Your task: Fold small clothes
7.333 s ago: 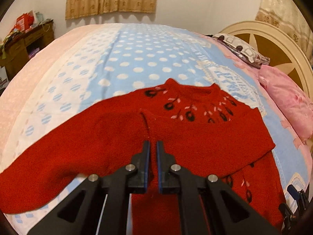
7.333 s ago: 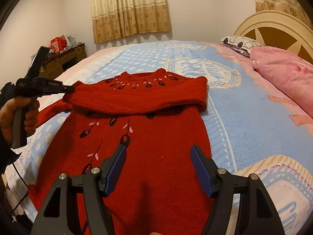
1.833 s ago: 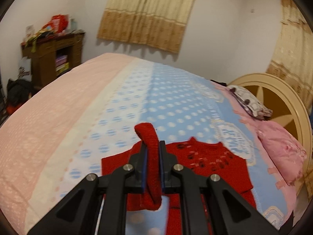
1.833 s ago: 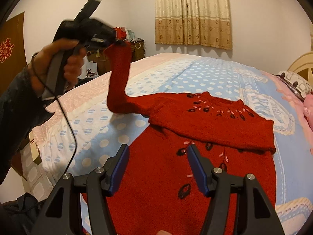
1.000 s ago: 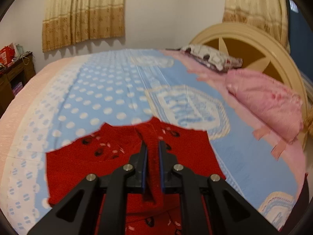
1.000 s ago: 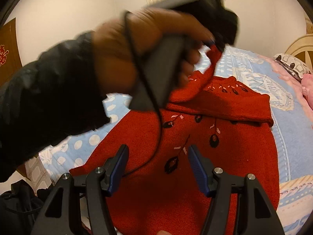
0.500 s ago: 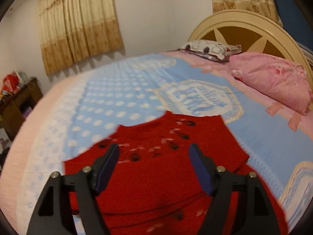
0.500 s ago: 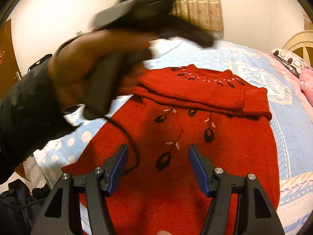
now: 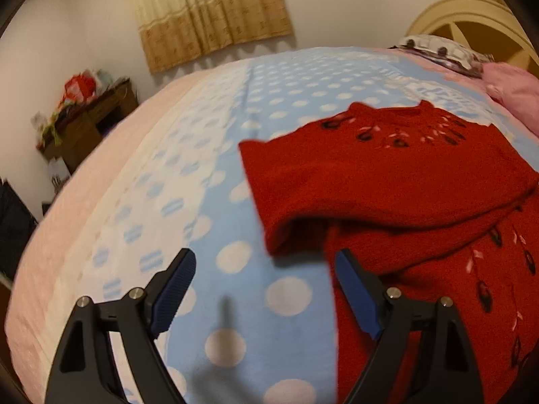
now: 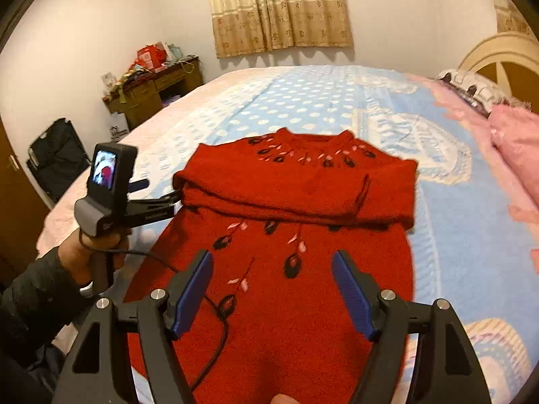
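The red sweater (image 10: 296, 235) lies mid-frame on the bed (image 10: 454, 202), sleeves folded across its chest. Left gripper (image 9: 266, 286) and right gripper (image 10: 273, 289) both have fingers spread, holding nothing.

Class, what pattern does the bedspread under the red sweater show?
White polka dots on light blue bedspread; clearest in the left wrist view.

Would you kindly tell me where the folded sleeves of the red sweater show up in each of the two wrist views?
Left wrist: the folded sleeves lie right of centre, a thick band across the red sweater, beyond the open left tool.
Right wrist: the same band crosses the centre, above the open right tool.
Shared landmark: the curtain on the far wall.
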Demonstrator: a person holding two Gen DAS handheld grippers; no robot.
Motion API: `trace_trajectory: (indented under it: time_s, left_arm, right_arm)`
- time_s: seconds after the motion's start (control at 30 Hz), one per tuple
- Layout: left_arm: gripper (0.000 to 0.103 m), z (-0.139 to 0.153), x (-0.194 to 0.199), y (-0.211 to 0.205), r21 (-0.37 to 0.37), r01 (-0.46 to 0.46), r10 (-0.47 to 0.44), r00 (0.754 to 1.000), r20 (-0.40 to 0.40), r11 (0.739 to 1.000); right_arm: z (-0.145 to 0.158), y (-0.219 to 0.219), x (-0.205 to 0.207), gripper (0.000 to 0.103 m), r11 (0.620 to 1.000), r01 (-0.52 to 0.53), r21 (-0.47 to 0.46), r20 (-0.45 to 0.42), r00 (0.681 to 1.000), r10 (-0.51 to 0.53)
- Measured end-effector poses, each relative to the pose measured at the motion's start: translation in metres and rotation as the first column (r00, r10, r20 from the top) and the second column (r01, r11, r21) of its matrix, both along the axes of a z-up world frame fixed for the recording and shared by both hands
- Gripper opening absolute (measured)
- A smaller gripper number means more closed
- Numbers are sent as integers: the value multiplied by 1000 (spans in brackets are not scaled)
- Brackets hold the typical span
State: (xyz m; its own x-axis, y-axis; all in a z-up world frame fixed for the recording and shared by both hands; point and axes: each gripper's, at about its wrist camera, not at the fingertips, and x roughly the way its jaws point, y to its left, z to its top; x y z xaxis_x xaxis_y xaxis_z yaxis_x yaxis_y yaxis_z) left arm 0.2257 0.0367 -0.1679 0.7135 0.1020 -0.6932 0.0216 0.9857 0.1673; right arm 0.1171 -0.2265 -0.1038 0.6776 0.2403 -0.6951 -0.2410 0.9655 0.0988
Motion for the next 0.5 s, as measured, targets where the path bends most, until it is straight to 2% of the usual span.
trace_trajectory:
  time_s: [0.07,0.27,0.37,0.5]
  left_arm:
    - [87,-2,2,1,-27,-3,3,1000,0,1000]
    - [87,7,7,0,-105,18,-16,1000,24,994]
    - [87,10,2,0,-116,24,-19,999,43,993]
    - [87,2,15,-3,-111,11,-9,1000,20,994]
  right_arm:
    - [2,0,11,74,999,18,-27,3,1000,-18]
    - [-11,-25,55,73,992,122,8,-47,991,-121]
    - [-18,-38,80,73,986,166,-7,-65,984,-166]
    - [-34,-54,121,73,979,204,17,-132,971,-200]
